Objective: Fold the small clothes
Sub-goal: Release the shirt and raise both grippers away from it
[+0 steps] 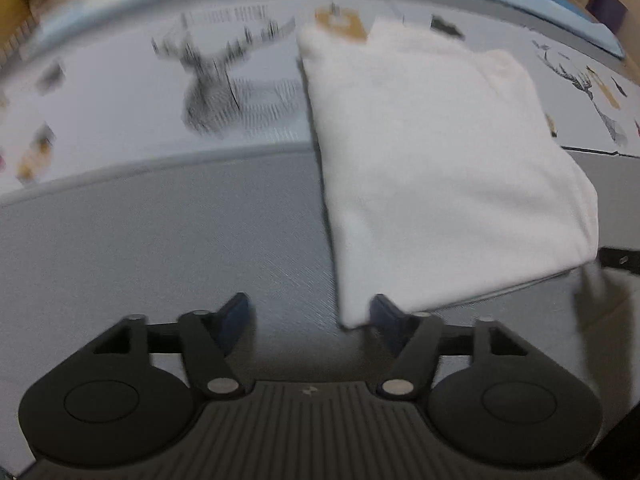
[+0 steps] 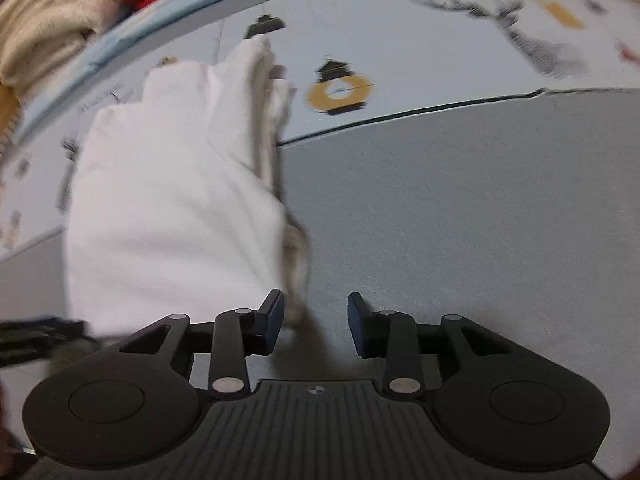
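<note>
Risk: the folded white cloth (image 1: 440, 168) could spring open or skew if a claw snags its near edge, since both sit right at it.
Left claw (image 1: 310, 316): released, holding nothing; the cloth's near corner lies against its right finger.
Right claw (image 2: 316, 320): released, empty; cloth just left of it.
Cloth: flat across grey mat (image 1: 160, 260) and patterned sheet (image 1: 120, 92).

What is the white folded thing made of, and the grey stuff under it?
The white garment looks like soft matte knit cotton: it folds into limp layers with no shine, though blur hides the weave. The grey surface looks like woven fabric or a textured mat, since fine diagonal ribs show; I cannot tell which.
</note>
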`<action>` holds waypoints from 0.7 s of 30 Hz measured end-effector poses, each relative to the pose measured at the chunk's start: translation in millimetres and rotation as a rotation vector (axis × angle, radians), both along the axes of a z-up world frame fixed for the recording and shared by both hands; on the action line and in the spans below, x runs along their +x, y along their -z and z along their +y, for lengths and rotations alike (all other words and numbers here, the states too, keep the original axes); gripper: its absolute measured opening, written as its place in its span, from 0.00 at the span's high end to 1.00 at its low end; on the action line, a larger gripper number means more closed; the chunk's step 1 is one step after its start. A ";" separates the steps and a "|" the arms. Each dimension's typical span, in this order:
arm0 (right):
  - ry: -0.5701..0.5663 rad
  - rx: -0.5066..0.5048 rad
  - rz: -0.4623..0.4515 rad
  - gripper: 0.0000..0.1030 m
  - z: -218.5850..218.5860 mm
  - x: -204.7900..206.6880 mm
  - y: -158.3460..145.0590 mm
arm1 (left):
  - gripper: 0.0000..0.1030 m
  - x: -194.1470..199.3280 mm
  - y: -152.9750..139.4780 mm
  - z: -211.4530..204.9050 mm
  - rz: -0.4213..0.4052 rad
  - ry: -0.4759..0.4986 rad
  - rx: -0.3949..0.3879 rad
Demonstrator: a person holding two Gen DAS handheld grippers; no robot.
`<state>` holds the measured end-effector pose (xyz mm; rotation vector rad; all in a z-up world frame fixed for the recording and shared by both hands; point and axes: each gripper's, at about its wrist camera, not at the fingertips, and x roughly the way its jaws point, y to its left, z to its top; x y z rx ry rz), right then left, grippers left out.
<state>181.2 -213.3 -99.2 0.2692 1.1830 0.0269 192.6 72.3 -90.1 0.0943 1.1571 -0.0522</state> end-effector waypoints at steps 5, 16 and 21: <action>0.107 -0.136 -0.182 0.65 -12.0 -27.7 -40.2 | 0.08 -39.8 -52.8 -1.4 -0.270 0.068 0.106; 0.065 -0.088 -0.639 0.29 -11.0 -139.5 -157.5 | 0.00 -165.3 -140.2 -6.8 -0.508 -0.027 -0.019; 0.003 -0.122 -0.674 0.19 11.0 -186.0 -148.2 | 0.00 -212.5 -111.2 -31.1 -0.480 0.014 -0.093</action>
